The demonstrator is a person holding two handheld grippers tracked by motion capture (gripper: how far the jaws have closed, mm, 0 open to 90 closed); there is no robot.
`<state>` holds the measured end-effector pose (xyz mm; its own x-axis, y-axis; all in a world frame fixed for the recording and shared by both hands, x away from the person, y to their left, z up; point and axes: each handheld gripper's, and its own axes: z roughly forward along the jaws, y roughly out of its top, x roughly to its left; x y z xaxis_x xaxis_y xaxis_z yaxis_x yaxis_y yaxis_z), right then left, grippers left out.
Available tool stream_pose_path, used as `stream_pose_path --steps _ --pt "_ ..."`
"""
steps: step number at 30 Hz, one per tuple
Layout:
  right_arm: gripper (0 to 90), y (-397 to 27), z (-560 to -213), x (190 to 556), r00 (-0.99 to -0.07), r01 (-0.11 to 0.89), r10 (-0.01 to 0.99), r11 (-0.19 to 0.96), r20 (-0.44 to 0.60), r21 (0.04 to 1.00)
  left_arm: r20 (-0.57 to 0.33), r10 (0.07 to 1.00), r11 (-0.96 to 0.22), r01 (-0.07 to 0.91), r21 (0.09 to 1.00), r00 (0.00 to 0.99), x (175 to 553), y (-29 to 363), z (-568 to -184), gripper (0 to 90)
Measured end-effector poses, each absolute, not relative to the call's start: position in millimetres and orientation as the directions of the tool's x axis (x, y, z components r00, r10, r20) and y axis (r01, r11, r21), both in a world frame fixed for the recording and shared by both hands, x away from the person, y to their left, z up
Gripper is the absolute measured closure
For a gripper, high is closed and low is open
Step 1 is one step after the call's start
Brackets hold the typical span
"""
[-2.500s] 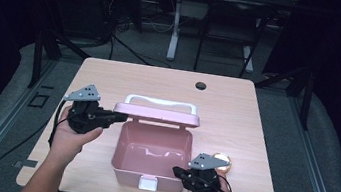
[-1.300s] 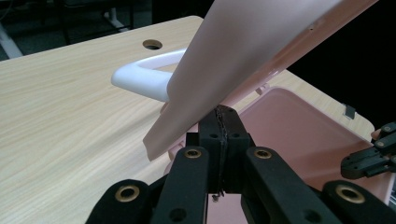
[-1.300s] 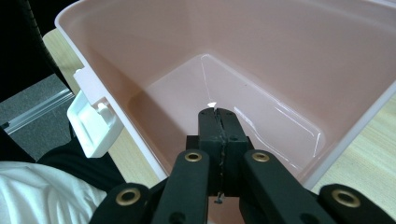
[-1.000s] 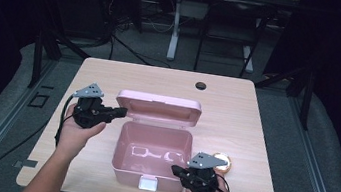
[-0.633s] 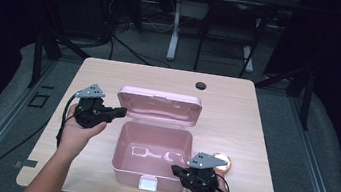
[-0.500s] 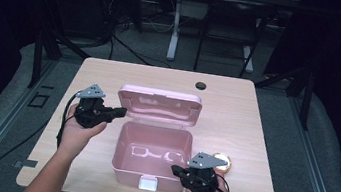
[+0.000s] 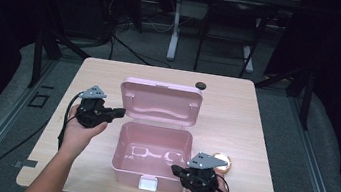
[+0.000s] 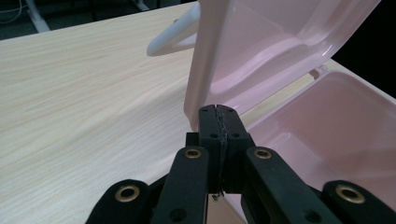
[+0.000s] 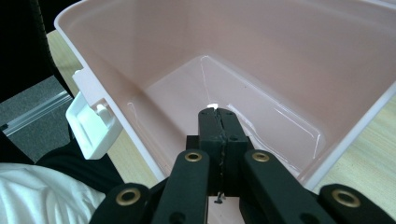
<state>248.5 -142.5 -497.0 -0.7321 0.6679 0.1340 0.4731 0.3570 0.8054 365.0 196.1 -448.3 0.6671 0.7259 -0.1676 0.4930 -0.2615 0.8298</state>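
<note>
Glossy plastic box (image 7: 150,156) — matt wood-grain table (image 7: 235,120)

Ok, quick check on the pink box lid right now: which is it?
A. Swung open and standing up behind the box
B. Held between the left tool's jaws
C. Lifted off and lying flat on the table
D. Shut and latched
A: the lid stands raised at the back edge of the open pink box, and the left tool sits shut beside the lid's corner, gripping nothing.
</note>
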Motion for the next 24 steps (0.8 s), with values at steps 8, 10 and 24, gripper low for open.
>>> stream_pose_path --steps 8,10,24 --pt "90.0 -143 -497 249 -0.734 0.471 0.666 0.356 0.134 0.807 -0.176 0.721 -0.285 0.518 0.807 0.671 366 191 -458 88.3" --pt "90.0 -143 -497 249 -0.734 0.471 0.665 0.356 0.135 0.807 -0.179 0.721 -0.294 0.529 0.796 0.669 367 190 -462 87.6" --pt "90.0 -143 -498 248 -0.736 0.463 0.665 0.356 0.128 0.812 -0.183 0.722 -0.292 0.534 0.793 0.667 368 189 -469 89.3"
